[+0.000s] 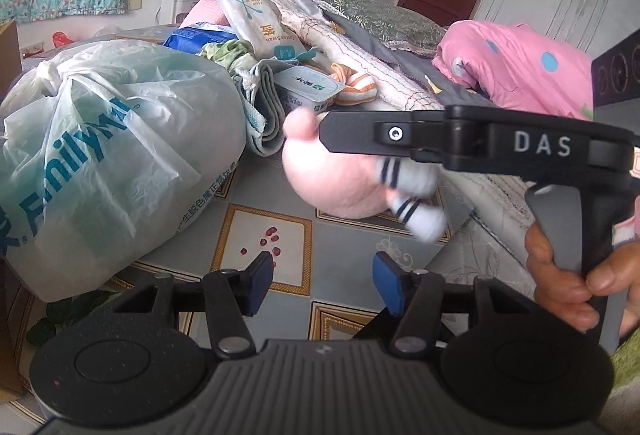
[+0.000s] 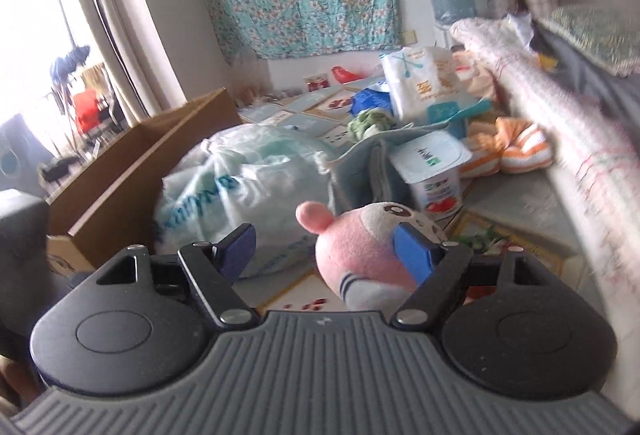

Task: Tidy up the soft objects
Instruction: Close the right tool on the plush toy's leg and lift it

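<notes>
A pink plush toy point(image 2: 352, 251) with a white face and striped white feet sits between the jaws of my right gripper point(image 2: 326, 249). It leans on the right pad point(image 2: 412, 251), while the left pad stands well clear, so the gripper is open. In the left wrist view the same toy point(image 1: 336, 179) hangs under one black finger point(image 1: 352, 133) of the right gripper, just above the patterned tablecloth point(image 1: 260, 235), its feet blurred. My left gripper point(image 1: 324, 283) is open and empty, low in front of the toy.
A large white plastic bag point(image 1: 112, 163) fills the left. Behind the toy lie a folded grey towel point(image 1: 264, 115), a yogurt cup point(image 1: 308, 87), an orange-striped cloth bundle point(image 1: 354, 85) and a cotton swab pack point(image 1: 260, 23). A cardboard box point(image 2: 160, 155) stands far left.
</notes>
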Action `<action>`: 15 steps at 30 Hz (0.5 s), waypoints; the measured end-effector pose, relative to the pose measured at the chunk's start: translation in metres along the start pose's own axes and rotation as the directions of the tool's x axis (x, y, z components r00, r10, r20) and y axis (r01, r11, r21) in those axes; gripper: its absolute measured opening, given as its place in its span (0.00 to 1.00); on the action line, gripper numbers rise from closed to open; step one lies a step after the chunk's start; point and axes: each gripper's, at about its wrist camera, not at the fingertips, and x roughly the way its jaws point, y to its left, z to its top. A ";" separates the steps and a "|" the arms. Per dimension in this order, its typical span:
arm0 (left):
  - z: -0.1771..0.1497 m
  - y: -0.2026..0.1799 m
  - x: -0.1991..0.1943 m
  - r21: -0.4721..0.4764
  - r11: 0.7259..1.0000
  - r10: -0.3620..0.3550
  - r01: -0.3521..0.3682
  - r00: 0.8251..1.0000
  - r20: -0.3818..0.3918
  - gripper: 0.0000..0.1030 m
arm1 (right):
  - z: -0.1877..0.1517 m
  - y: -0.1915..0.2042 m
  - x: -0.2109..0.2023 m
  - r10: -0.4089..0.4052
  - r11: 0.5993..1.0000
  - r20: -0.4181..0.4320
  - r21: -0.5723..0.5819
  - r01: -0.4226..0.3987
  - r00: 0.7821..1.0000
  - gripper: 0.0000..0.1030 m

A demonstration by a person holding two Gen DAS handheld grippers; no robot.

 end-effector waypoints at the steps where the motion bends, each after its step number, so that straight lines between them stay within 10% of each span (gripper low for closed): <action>1: 0.000 0.000 -0.001 -0.004 1.000 -0.007 0.007 1.000 0.002 0.56 | -0.001 -0.003 -0.001 0.025 0.999 0.000 0.037 -0.025 1.000 0.74; 9: 0.006 0.005 -0.007 -0.053 0.995 -0.084 0.085 0.996 0.021 0.59 | -0.007 -0.041 -0.001 0.249 0.893 0.022 0.381 -0.238 0.968 0.74; 15: 0.013 0.002 0.010 -0.057 0.996 -0.062 0.063 0.998 0.011 0.59 | -0.012 -0.047 -0.004 0.303 0.862 0.008 0.424 -0.278 0.953 0.76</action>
